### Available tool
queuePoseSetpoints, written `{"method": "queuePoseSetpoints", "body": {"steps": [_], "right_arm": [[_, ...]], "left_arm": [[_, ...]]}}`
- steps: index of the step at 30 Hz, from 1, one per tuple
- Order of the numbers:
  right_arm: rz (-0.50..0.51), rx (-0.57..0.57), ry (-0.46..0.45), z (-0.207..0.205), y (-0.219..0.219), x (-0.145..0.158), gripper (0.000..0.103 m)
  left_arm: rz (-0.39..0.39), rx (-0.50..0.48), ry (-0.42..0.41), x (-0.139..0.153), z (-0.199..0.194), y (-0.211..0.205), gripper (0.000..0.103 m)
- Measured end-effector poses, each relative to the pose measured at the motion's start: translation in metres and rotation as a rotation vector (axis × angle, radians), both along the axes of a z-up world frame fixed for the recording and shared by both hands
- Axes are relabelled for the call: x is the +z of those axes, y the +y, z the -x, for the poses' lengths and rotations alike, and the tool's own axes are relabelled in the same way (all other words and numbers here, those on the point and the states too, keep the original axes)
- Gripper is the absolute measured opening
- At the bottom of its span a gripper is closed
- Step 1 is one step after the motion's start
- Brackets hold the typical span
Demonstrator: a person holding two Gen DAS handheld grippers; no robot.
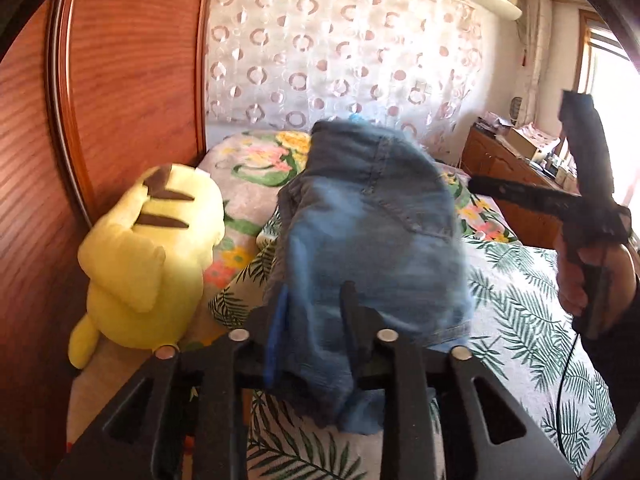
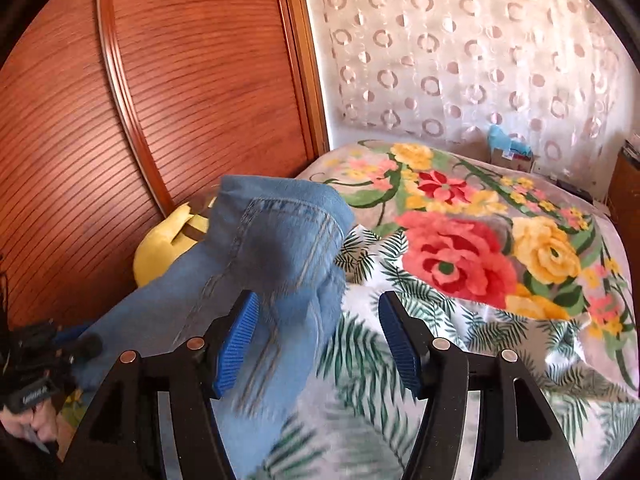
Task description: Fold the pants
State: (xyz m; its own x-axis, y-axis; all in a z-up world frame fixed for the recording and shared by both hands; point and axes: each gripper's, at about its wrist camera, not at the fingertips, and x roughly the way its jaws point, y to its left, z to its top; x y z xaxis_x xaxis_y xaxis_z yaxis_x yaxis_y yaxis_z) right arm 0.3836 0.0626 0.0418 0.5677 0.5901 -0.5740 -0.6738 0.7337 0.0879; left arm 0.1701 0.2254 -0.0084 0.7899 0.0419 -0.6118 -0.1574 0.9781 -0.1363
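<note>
- Left wrist view has the left gripper (image 1: 312, 320) clamped on a bunched edge of the jeans (image 1: 372, 224), its fingers closed tight around the denim and holding it up off the bed (image 1: 516, 300).
- Right wrist view shows the right gripper (image 2: 320, 344) with fingers spread wide and nothing between them; the jeans hang just beside its left finger (image 2: 236, 344), and I can't tell whether they touch.
- Jeans are in the air above the leaf-print sheet, draped in a loose lump, blurred as if swinging.
- A yellow plush toy (image 1: 148, 252) sits by the wooden wardrobe (image 1: 120, 80), near the hanging denim.
- As for progress, I'd say the folding is barely under way: no neat fold shows, the fabric is crumpled, and it likely needs laying flat on the bed and doubling over.
</note>
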Motion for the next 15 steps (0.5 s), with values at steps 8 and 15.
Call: {"method": "queuePoseSetpoints", "body": {"steps": [8,15], "right_arm": [[-0.052,-0.024,-0.051,0.079,-0.074,0.008,0.065],[-0.051,-0.073,-0.092,0.154,-0.134,0.008,0.065]], "left_arm": [[-0.058,-0.045,-0.091,0.03,0.021,-0.044,0.082],[-0.089,-0.112,-0.141,0.045,0.036,-0.089,0.098]]}}
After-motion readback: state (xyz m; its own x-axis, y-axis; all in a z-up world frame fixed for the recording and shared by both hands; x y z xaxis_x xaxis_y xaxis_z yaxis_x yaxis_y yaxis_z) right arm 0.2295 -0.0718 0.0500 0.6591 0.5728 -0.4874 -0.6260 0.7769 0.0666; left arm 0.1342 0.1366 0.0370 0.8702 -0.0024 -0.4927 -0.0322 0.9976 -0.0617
